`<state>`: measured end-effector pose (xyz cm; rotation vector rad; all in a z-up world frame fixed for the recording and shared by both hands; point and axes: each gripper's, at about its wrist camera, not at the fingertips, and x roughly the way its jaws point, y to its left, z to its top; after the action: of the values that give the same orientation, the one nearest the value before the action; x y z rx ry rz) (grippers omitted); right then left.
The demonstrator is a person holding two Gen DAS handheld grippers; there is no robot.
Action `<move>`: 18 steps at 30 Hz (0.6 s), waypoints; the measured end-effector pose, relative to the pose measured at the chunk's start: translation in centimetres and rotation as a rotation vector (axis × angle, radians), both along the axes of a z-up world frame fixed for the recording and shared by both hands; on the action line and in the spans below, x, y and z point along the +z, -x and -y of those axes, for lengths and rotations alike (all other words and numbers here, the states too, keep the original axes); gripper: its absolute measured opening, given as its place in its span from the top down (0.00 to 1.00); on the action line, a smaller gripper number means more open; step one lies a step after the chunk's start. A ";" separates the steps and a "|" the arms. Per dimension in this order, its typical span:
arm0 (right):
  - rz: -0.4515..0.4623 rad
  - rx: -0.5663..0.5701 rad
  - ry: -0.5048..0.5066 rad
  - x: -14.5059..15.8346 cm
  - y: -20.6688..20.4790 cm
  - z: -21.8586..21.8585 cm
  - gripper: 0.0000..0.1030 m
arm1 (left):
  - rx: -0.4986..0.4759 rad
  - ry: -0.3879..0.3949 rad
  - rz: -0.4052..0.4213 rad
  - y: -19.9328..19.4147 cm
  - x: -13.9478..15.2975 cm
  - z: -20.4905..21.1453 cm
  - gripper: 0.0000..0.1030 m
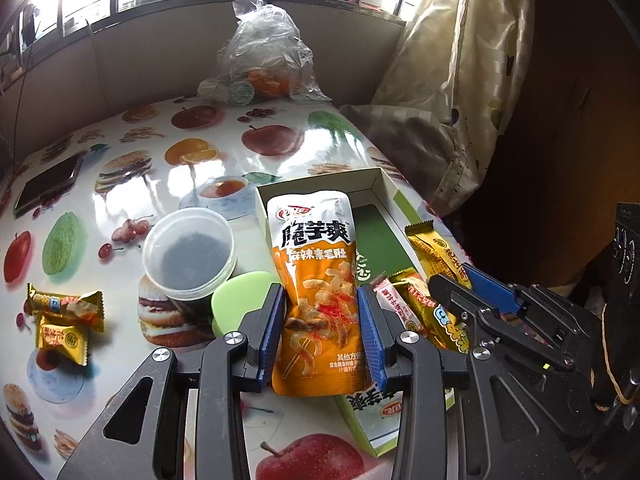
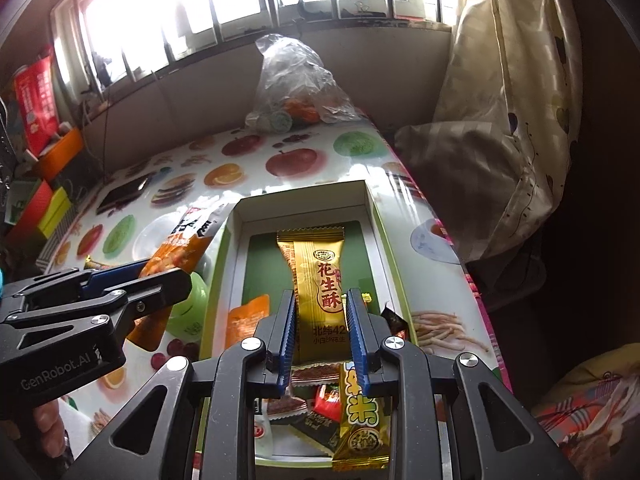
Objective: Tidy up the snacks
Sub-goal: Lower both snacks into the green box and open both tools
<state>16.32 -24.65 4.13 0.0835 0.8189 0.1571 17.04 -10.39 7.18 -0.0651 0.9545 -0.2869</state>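
Left wrist view, from its left edge across: a dark smartphone (image 1: 48,186) lies flat on the glossy fruit-and-burger printed tablecloth (image 1: 120,152), and nearer the camera two small gold-wrapped candies (image 1: 64,318) sit touching each other. Next come a clear round plastic tub with dark contents (image 1: 189,254) and, just beside it, a pale green round lid (image 1: 240,300). At the centre the left gripper (image 1: 322,334) is closed partway on a tall orange-and-white konjac snack pouch (image 1: 316,280), its blue pads pressing both edges, the pouch hanging over the near end of the open white cardboard box with a green floor (image 1: 382,186). Right wrist view: the right gripper (image 2: 322,336) is nearly closed, pinching a long gold peanut-crisp bar (image 2: 318,280) held lengthwise above the box, where several small wrapped snacks (image 2: 320,412) lie at the near end. A crumpled clear plastic bag (image 2: 298,80) rests at the table's far edge.
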 end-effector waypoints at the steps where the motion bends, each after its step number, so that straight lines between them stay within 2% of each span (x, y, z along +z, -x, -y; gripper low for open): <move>1: -0.006 -0.004 0.000 -0.2 -0.3 0.2 0.77 | -0.004 0.001 -0.007 -0.3 -0.3 0.3 0.63; 18: -0.034 0.010 0.038 -2.4 -2.9 0.9 0.77 | -0.042 -0.047 -0.025 -2.7 -1.7 3.6 0.62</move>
<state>19.21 -25.59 1.73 0.0463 0.8565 0.1501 19.78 -13.96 5.44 -0.0053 0.9879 -0.3022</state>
